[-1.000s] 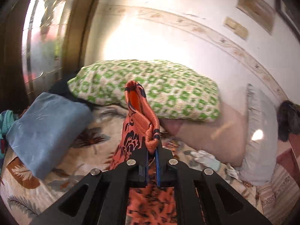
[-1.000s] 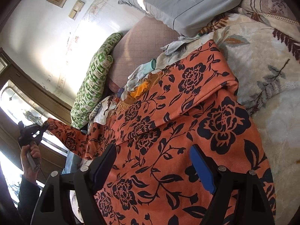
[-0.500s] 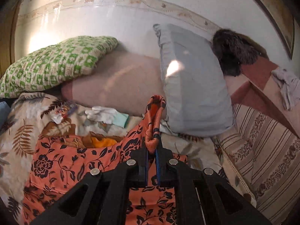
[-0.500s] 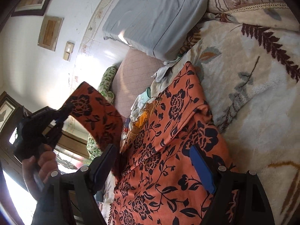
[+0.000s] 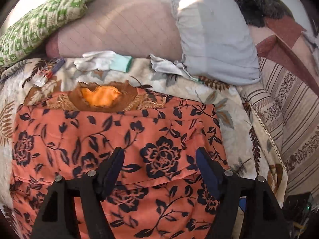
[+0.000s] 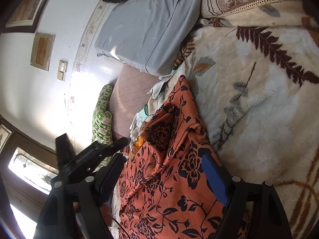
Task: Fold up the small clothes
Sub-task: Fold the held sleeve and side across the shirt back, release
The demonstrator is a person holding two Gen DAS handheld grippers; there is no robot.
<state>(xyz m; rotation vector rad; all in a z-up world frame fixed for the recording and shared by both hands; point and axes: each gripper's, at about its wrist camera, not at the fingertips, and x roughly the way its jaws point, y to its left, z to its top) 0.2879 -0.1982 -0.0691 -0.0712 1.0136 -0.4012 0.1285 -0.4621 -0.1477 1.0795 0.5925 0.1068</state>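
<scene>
An orange garment with black flowers (image 5: 111,135) lies on the bed, its sleeve folded across the body; the brown and orange neckline (image 5: 99,97) shows at the far edge. My left gripper (image 5: 159,159) is open and empty just above the folded cloth. In the right wrist view the same garment (image 6: 171,169) runs up the middle, with the folded sleeve (image 6: 161,131) on top. My right gripper (image 6: 163,169) is open and empty over the garment. The left gripper (image 6: 111,149) shows at its left side.
A floral blanket (image 5: 229,107) covers the bed. At the head lie a green patterned pillow (image 5: 39,20), a pink bolster (image 5: 119,29) and a grey pillow (image 5: 215,39). White gloves (image 5: 95,61) and a small packet (image 5: 47,73) lie near the neckline. A striped blanket (image 5: 289,109) is at the right.
My left gripper carried the sleeve from the left across the garment, laid it down and opened. The sleeve now lies folded on the body. The right gripper stayed open.
</scene>
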